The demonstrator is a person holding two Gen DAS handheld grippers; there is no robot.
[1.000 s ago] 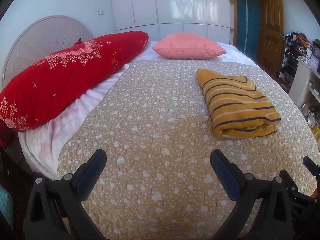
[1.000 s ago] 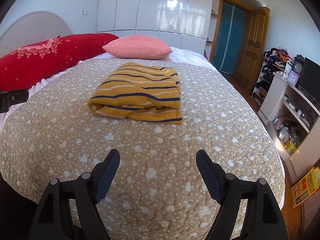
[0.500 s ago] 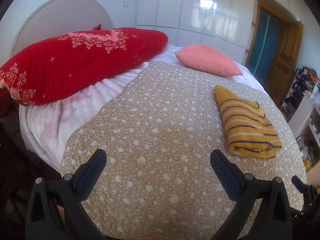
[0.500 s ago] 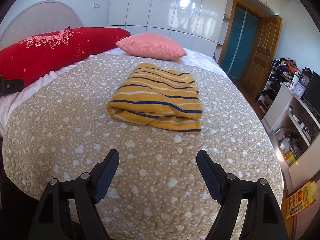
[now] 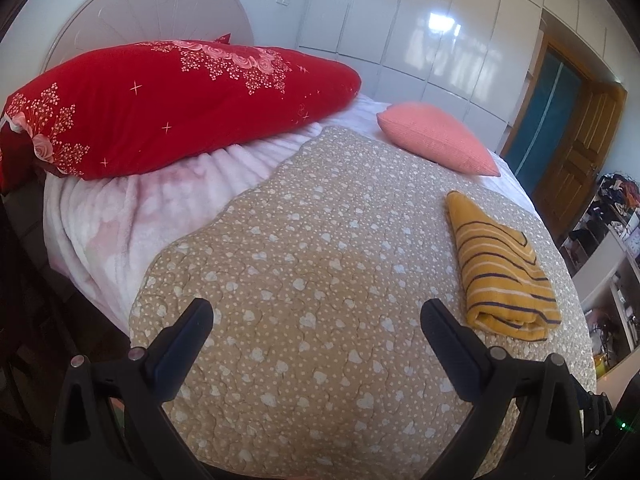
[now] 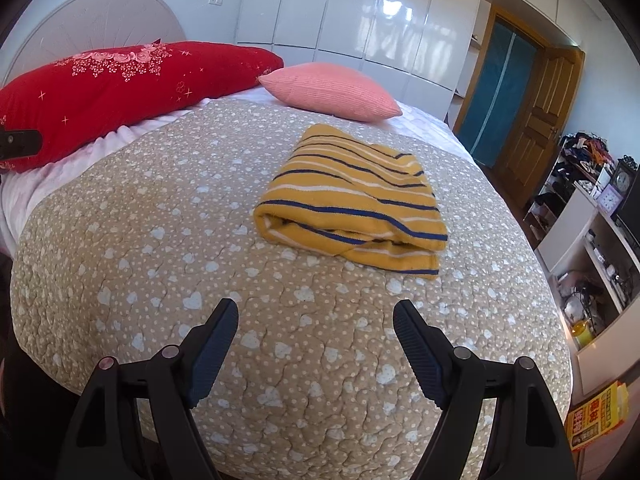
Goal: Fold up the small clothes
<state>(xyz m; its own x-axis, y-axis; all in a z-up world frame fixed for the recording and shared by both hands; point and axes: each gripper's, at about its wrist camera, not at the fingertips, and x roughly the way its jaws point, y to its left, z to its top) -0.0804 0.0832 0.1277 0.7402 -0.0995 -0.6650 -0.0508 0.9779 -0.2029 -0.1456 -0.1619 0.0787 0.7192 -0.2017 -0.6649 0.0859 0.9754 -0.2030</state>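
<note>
Right now both my left hand-held gripper [image 5: 316,320] and right hand-held gripper [image 6: 315,322] gape empty above the bed's quilt [image 6: 160,216]; the folded striped garment [image 6: 352,200] lies mid-frame.

Bed layout
Folded sweater [image 6: 352,204] lies on the quilt [image 6: 160,216]; small cushion [image 6: 330,90] behind it, long pillow [image 6: 120,80] left.

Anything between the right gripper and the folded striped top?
Nothing: only bare beige quilt lies between the open right gripper and the striped top, per the right wrist view.
</note>
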